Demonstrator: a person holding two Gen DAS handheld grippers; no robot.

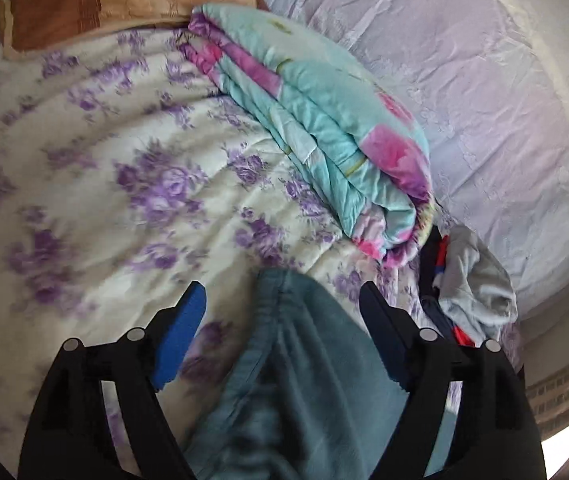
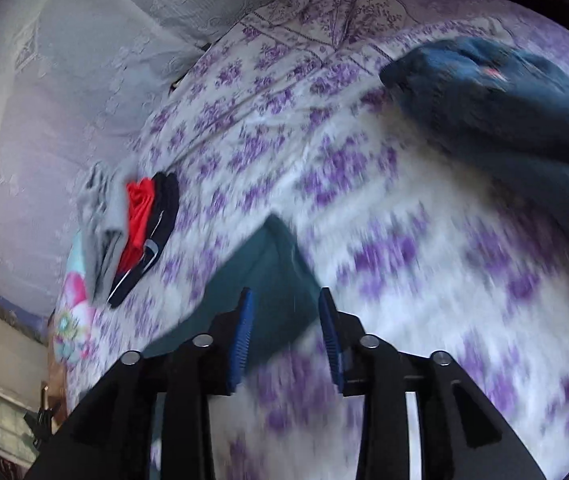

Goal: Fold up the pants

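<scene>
Teal pants (image 1: 304, 380) lay on a bed (image 1: 84, 184) spread with a purple-flowered sheet, as the left claw (image 1: 282, 308) stood wide open with the cloth between its blue pads (image 1: 180, 340), untouched. The right claw (image 2: 286, 320) was partly open over a corner of the same fabric, gripping nothing. A folded turquoise quilt (image 1: 324, 128) lay at 12 o'clock from the left claw; a small stack of folded clothes (image 2: 132, 232) lay at 10 o'clock from the right.

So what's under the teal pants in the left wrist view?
The teal pants lie on the purple-flowered bedsheet, between the left gripper's open jaws. Whatever lies beneath the fabric itself is covered.
</scene>
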